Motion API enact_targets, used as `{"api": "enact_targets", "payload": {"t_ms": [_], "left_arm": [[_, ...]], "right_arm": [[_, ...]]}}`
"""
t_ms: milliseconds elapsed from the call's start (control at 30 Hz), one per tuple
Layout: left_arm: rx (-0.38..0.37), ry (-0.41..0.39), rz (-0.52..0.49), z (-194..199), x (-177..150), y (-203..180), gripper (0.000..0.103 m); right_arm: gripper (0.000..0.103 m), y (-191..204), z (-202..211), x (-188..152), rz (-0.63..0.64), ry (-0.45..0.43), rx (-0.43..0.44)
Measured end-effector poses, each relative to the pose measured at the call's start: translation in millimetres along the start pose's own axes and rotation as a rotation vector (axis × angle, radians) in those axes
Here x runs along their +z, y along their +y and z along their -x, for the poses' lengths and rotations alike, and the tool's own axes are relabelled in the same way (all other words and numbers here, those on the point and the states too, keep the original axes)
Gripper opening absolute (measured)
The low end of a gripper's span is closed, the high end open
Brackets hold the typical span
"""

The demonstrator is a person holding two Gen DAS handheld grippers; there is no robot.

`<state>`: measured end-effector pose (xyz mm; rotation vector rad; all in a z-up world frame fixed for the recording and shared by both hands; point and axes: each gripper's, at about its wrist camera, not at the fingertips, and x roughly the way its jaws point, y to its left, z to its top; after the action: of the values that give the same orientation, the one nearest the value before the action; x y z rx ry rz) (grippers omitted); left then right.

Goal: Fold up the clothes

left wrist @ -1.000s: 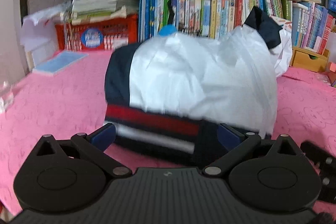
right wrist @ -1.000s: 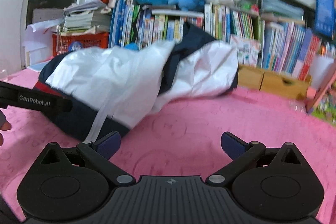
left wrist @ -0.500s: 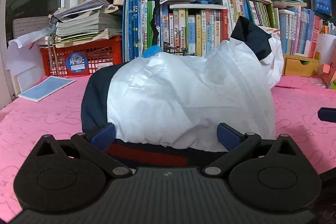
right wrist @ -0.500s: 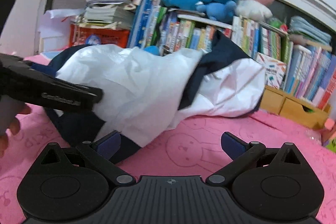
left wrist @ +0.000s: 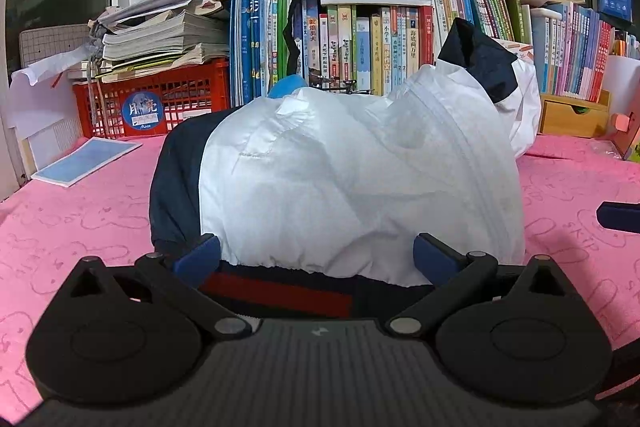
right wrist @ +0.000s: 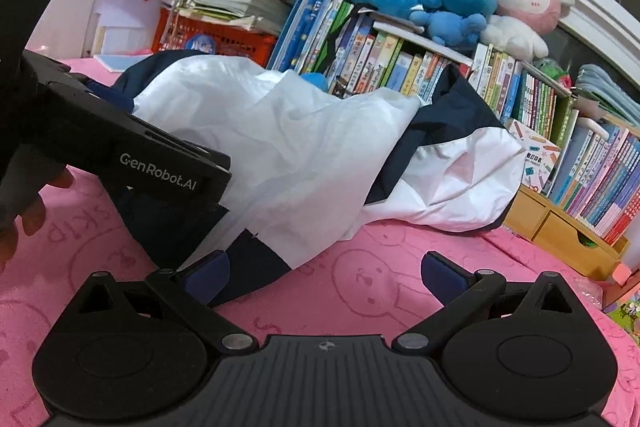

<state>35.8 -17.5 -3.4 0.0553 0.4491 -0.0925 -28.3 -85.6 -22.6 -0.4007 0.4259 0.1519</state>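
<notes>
Thin white-and-navy windbreaker jacket (left wrist: pixel 352 179), bunched on pink worktop (left wrist: pixel 80 211), looks light, limp, slick: grab the red-striped hem (left wrist: pixel 276 293) at near edge; left gripper (left wrist: pixel 316 255) and right gripper (right wrist: pixel 324 273) both spread, empty.

The jacket (left wrist: pixel 352 179) is thin, crinkled, faintly shiny white and navy cloth. The tabletop (left wrist: pixel 80 211) wears matt pink embossed fabric; the left gripper (left wrist: pixel 316 255) is matt black plastic.
</notes>
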Motion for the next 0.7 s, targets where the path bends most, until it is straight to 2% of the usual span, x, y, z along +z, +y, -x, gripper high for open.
{"api": "enact_targets", "payload": {"t_ms": [267, 400, 467, 600, 633, 700], "left_arm": [[0.001, 0.014, -0.007, -0.7, -0.7, -0.2, 0.103], [-0.108, 0.057, -0.007, 13.6, 4.9, 25.1, 0.103], [-0.115, 0.065, 0.002, 22.0, 8.8, 42.7, 0.103], [-0.04, 0.077, 0.008, 31.6, 10.3, 71.7, 0.103], [-0.02, 0.083, 0.008, 32.4, 8.5, 77.1, 0.103], [0.001, 0.092, 0.008, 35.7, 3.3, 84.8, 0.103]], "right_arm": [[0.103, -0.5, -4.6, 3.2, -0.014, 0.029, 0.051], [0.103, -6.4, -15.7, 8.5, -0.087, 0.074, 0.146], [0.103, -9.4, -21.2, 11.2, -0.123, 0.096, 0.193], [0.101, -15.4, -32.4, 16.6, -0.195, 0.142, 0.287], [0.097, -16.9, -35.2, 17.9, -0.213, 0.153, 0.311], [0.062, -19.9, -40.7, 20.6, -0.249, 0.175, 0.358]]}}
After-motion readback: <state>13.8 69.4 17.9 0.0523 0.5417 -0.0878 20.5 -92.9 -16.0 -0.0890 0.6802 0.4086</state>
